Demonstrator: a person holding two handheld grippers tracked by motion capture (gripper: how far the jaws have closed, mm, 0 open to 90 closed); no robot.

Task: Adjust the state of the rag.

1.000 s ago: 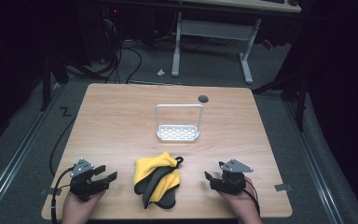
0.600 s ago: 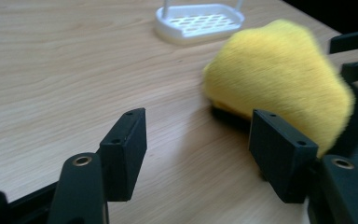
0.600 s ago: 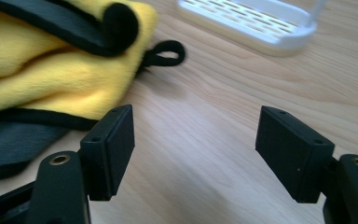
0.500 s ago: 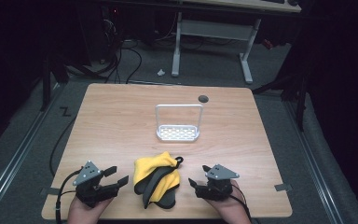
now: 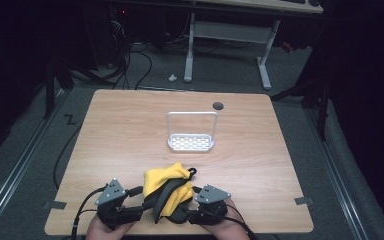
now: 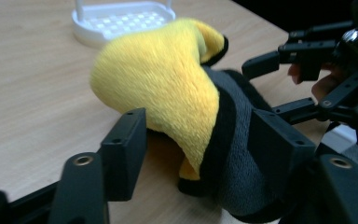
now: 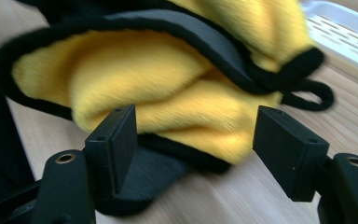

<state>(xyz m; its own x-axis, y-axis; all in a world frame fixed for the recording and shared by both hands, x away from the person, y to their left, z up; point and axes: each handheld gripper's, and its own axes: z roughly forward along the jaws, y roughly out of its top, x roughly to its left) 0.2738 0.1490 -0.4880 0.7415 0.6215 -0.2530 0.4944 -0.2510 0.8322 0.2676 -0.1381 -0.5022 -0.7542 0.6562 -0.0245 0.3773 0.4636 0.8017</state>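
The cloth [image 5: 167, 192], bunched at the desk's near edge, looks soft, light and floppy; grip its black hem. Left gripper [image 6: 196, 149] has just been closing slightly around it, still wide; right gripper [image 7: 193, 140] gapes open.

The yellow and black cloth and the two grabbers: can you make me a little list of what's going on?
cloth: yellow and black cloth, crumpled near the table's front edge
left gripper: open, jaws either side of the cloth's fold, just been closing slightly
right gripper: open, cloth between its jaws
white rack: mid-table, beyond the cloth
held yet: no
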